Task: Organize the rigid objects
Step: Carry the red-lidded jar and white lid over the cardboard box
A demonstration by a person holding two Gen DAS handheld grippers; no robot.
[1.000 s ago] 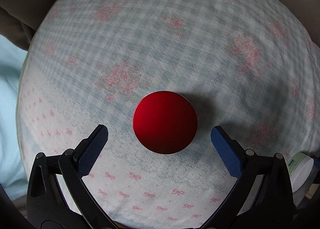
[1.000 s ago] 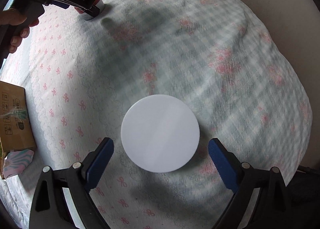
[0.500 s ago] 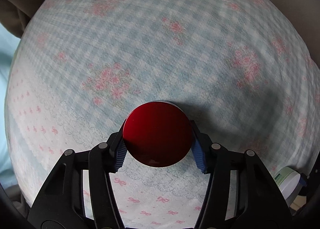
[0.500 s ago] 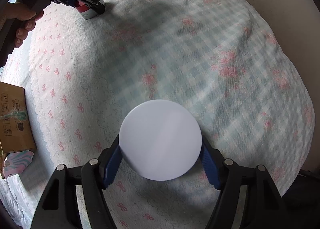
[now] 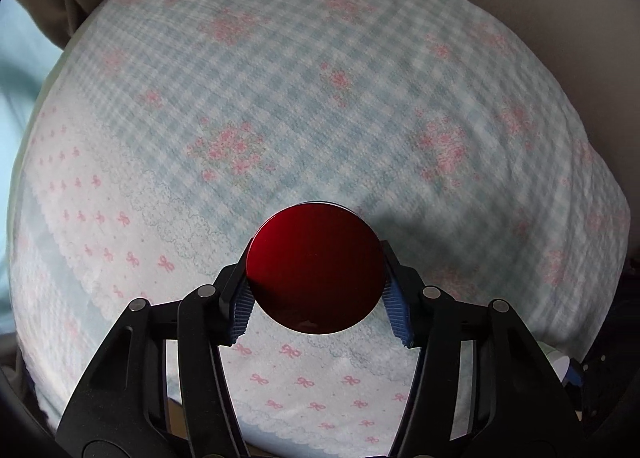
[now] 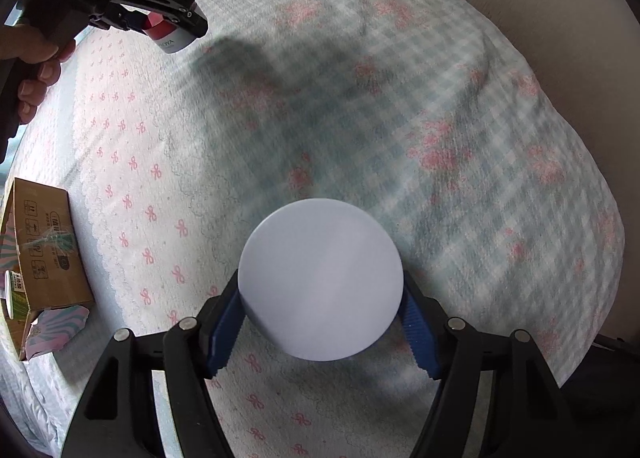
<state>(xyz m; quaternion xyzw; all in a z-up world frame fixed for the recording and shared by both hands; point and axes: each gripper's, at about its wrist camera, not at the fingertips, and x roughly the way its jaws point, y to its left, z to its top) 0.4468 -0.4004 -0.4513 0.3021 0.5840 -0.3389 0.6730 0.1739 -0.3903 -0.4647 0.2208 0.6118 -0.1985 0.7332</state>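
Through the left wrist camera I look straight down on the left gripper (image 5: 318, 294), which grasps a red-lidded jar (image 5: 315, 266) across its width: the 2 blue ribbed pads (image 5: 240, 312) press on opposite sides of it, just under the round glossy lid. The jaws have just been closing, with the jar between them. The bedspread (image 5: 280, 105) under it is checked in pale blue and white with pink flower clusters, and nearer me it turns to a white band with small pink bows. At the far right edge of this view a pale container shows partly, too cut off for me to name.

The right wrist camera gives me the same picture with the right gripper (image 6: 322, 332): it is clamped on a white-lidded jar (image 6: 320, 280), 1 blue pad (image 6: 224, 334) on each side of the flat round lid, and its jaws have also just been closing on it. In this view I also see the other gripper at the top left, gripped by a hand (image 6: 36, 69), carrying the red jar above the cloth; its white lower body shows below the red cap. A dark shadow lies on the checked cloth beside it. At the left edge a cardboard box (image 6: 44, 246) lies on the bow-printed band, with a pink and teal swirled packet (image 6: 56, 328) touching its near end.
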